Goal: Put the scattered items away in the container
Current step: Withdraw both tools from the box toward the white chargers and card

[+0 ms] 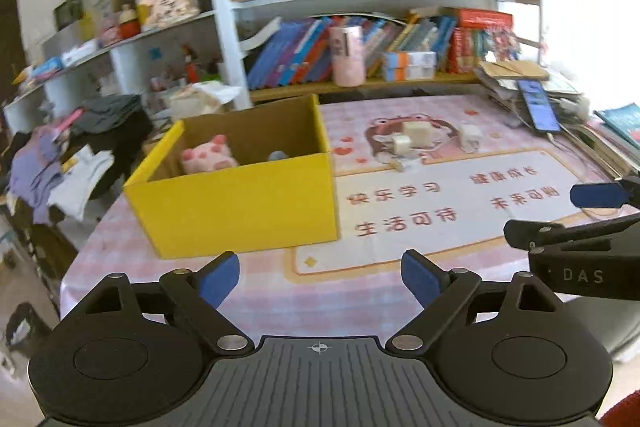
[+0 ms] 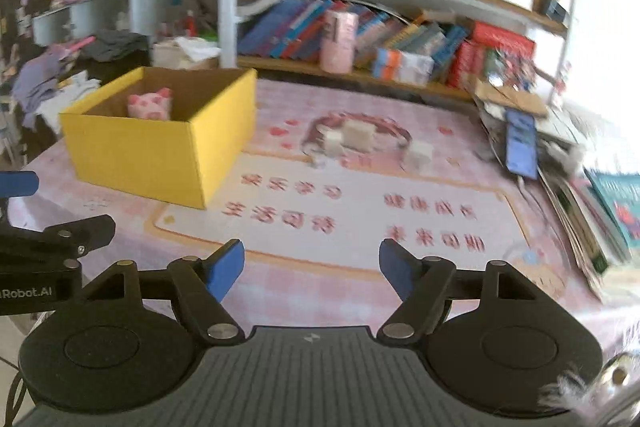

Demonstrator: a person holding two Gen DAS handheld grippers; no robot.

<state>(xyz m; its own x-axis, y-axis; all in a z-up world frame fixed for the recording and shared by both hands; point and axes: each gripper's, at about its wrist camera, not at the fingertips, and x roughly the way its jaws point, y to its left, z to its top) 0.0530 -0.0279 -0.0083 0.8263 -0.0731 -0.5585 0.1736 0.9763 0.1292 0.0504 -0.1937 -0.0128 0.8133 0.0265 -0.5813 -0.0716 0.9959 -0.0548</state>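
Closest to you, your left gripper (image 1: pixel 320 277) has its blue pads spread wide with nothing between them, hanging over the near edge of the pink checked tablecloth (image 1: pixel 360 291). Your right gripper (image 2: pixel 312 269) is the same deal: fingers apart, empty, low over the cloth.

A bit further in, the yellow box (image 1: pixel 240 203) sits on the left side of the table, open on top, with a pink spotted plush (image 1: pixel 208 155) already inside against its far wall.

Past that, right of the box, a few small white blocks (image 1: pixel 416 135) lie loose on the frog print, well apart from both grippers. A phone (image 1: pixel 538 105) rests on a paper pile at the right edge, bookshelves (image 1: pixel 360 39) behind.
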